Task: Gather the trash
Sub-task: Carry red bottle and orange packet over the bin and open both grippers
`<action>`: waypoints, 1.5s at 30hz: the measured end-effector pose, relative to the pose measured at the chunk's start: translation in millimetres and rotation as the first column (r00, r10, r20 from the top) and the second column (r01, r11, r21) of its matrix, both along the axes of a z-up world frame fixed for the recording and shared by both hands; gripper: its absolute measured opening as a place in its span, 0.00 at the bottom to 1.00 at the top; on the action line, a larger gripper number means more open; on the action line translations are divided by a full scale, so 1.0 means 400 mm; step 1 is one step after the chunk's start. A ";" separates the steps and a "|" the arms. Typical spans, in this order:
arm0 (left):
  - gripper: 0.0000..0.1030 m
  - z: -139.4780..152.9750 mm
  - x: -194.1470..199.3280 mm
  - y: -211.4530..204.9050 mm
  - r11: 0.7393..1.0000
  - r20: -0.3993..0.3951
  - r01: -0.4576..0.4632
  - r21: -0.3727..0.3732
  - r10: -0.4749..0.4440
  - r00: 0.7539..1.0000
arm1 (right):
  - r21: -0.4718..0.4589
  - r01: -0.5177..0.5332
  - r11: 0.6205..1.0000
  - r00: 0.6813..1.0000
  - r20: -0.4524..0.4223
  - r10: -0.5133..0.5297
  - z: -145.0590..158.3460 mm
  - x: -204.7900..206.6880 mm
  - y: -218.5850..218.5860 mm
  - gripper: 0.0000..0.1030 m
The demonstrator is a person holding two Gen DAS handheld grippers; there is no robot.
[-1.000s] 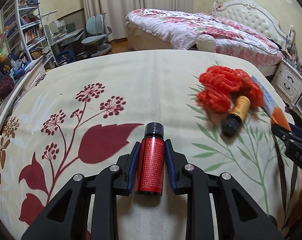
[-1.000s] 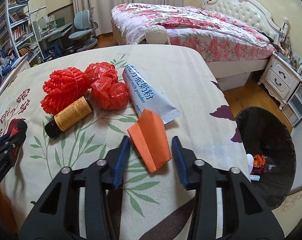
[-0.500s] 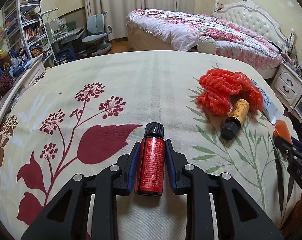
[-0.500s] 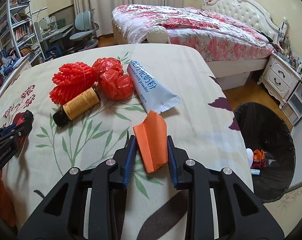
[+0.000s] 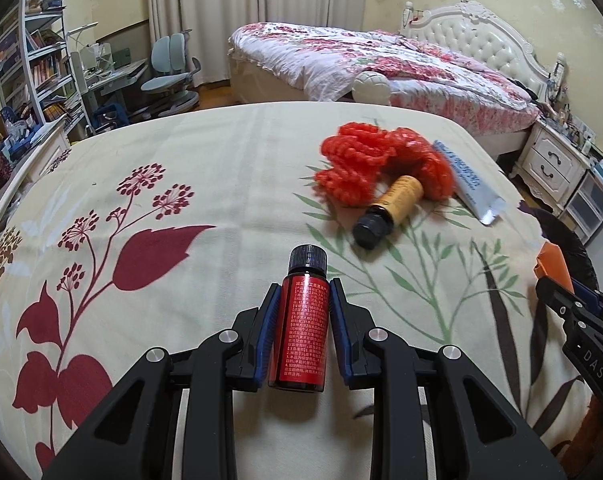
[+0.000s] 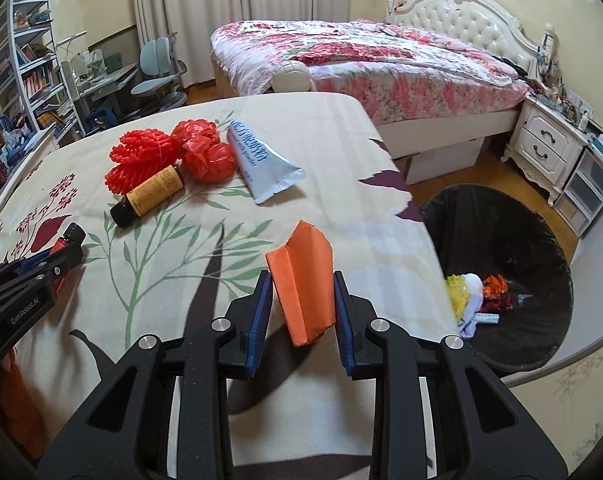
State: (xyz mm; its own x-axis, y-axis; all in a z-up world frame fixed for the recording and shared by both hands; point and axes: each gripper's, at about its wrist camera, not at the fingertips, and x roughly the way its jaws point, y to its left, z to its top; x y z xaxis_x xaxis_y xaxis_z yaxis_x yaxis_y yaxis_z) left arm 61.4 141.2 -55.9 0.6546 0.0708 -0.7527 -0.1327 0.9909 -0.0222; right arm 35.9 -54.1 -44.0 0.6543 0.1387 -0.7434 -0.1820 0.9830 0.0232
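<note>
Trash bin (image 6: 541, 240) sits right of our right gripper (image 6: 301, 304) — clamped on orange paper (image 6: 303, 284); left gripper (image 5: 303, 332), farther off, grips red bottle (image 5: 303, 336).

We are in a home bedroom. A bed (image 6: 365, 60) with a floral quilt and a tufted white headboard (image 6: 461, 20) fills the upper right, a white nightstand (image 6: 549, 148) beside it. At upper left we see bookshelves (image 6: 33, 72), a desk (image 6: 105, 80) and a swivel chair (image 6: 157, 68) before long curtains (image 6: 221, 12).
</note>
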 end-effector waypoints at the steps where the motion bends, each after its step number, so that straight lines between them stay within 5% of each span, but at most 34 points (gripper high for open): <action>1: 0.26 0.003 -0.002 -0.009 1.000 0.003 0.007 0.000 -0.007 1.000 | 0.002 0.009 1.000 1.000 0.004 -0.009 0.003 -0.002 -0.012 0.28; 22: 0.26 0.055 0.077 -0.351 0.969 0.073 0.249 -0.007 -0.248 0.966 | -0.002 0.252 0.968 0.965 0.072 -0.251 0.042 0.028 -0.320 0.28; 45: 0.26 0.000 0.245 -0.666 0.910 0.033 0.411 0.046 -0.413 0.910 | -0.005 0.402 0.916 0.916 0.022 -0.401 -0.035 0.145 -0.525 0.28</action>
State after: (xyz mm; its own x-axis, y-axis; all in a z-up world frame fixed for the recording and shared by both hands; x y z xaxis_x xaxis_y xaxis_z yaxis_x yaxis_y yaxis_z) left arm 159.2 -125.3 -55.9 0.6619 -0.1844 -0.7266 0.2879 0.9575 0.0193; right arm 94.0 -264.0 -58.0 0.6681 -0.1454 -0.7298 0.2277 0.9736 0.0145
